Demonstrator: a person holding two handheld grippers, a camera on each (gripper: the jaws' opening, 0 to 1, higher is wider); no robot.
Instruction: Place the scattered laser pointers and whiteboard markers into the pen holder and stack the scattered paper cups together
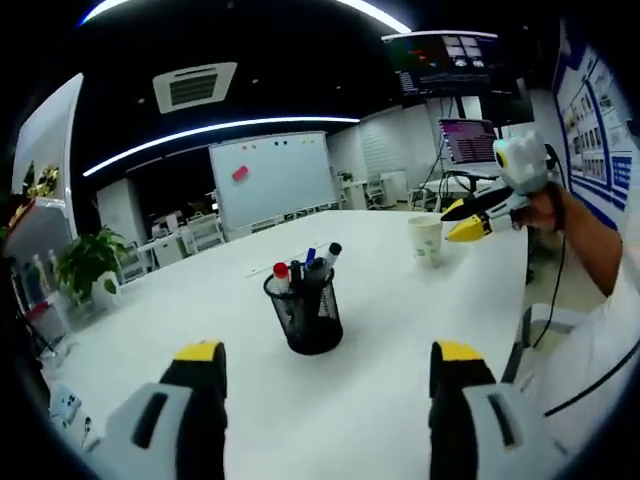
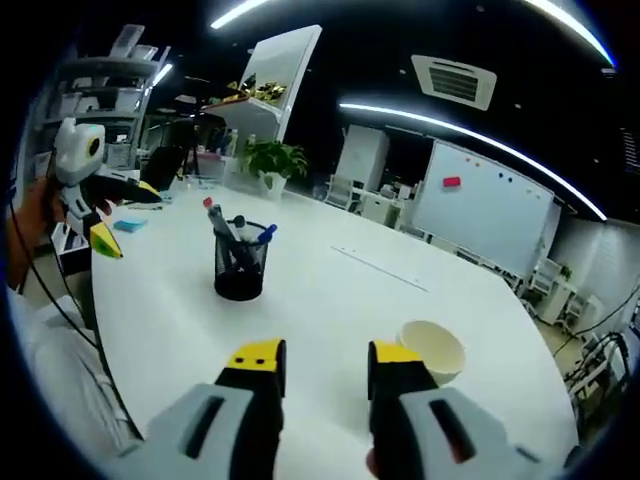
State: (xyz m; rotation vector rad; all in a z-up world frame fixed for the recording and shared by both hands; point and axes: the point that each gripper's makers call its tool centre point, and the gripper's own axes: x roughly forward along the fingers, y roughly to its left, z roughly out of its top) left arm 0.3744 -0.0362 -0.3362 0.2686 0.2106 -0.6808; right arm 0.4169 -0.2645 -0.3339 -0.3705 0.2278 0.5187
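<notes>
A black mesh pen holder stands mid-table with several markers upright in it, red and blue caps showing; it also appears in the right gripper view. My left gripper is open wide, hovering short of the holder with nothing between its jaws. A white paper cup stands upright farther right. My right gripper is open and empty, with the cup just beside its right jaw. Each gripper is seen from the other view: the right one near the cup, the left one open off the table edge.
The white table is large, and its near edge curves past a person's arm. A potted plant and a blue pad sit at the table's far end. A whiteboard and chairs stand beyond the table.
</notes>
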